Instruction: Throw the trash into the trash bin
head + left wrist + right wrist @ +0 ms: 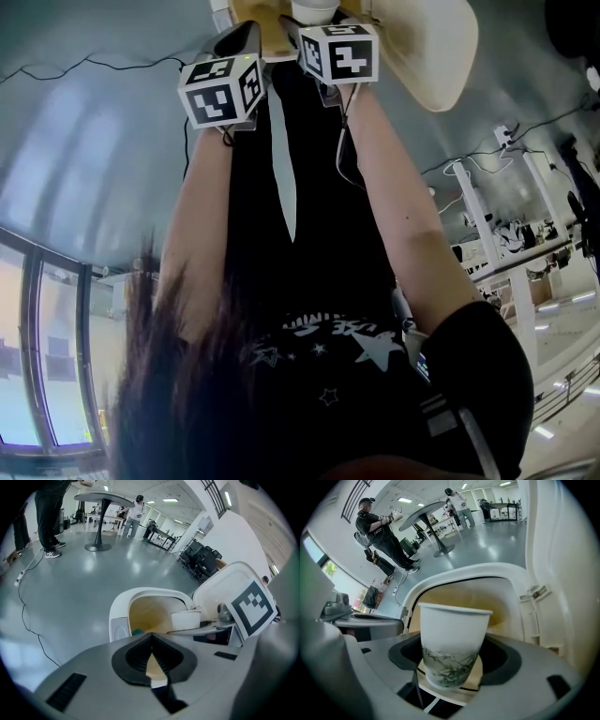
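Note:
A white paper cup [452, 639] with a green bamboo print stands upright between the jaws of my right gripper [452, 660], which is shut on it. It hangs just over the mouth of the white trash bin [459, 571], whose lid [562, 573] stands raised at the right. The left gripper view shows the same bin [119, 616], the cup [186, 619] above its opening, and something teal [137, 632] inside. My left gripper [151, 641] is shut with nothing in it, close in front of the bin. In the head view both grippers [239, 42] [314, 19] reach over the bin at the top edge.
The floor is glossy grey, with a black cable [28, 616] trailing across it at the left. A round pedestal table [101, 501] stands farther off with people near it. Black office chairs [204, 559] are lined up along the wall to the right.

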`<state>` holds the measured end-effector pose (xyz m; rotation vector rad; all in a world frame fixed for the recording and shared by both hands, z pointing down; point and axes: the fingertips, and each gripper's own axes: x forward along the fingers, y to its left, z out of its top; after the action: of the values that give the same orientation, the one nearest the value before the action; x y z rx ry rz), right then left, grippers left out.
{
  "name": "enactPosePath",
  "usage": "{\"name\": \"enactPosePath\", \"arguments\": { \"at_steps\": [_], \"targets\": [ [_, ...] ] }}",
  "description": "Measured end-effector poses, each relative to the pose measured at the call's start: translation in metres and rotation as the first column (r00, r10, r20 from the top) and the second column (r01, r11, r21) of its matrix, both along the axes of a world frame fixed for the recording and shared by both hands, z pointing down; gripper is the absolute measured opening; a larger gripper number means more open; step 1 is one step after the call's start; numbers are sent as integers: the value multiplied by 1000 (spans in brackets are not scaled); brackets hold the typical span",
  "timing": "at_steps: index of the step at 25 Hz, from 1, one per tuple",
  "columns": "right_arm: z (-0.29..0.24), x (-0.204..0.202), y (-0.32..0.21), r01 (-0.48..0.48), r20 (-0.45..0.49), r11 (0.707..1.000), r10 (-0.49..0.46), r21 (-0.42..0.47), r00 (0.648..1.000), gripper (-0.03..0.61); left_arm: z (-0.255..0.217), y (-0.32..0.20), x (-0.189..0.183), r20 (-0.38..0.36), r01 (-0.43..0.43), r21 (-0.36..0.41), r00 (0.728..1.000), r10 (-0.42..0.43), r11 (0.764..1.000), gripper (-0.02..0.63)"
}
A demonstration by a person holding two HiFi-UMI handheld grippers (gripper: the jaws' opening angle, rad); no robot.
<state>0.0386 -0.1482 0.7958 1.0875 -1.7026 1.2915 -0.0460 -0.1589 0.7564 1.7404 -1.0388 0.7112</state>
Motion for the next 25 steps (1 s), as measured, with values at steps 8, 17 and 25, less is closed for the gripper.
{"name": "enactPosePath", "arguments": {
  "at_steps": [8,17,25],
  "targets": [
    [-5,1,0,-7,7,1000,7,0,1000,331,-5,0,0,-5,-5,5,1000,5,1000,11],
    [-22,-2,-1,-37,4,999,37,7,999,331,-25,-1,-2,-12,-15,26,1000,16,1000,11],
    [-57,-7,-7,-58,9,997,58,40,998,330,-65,-10,-4,-21,-63,74,998,65,995,11]
  ]
}}
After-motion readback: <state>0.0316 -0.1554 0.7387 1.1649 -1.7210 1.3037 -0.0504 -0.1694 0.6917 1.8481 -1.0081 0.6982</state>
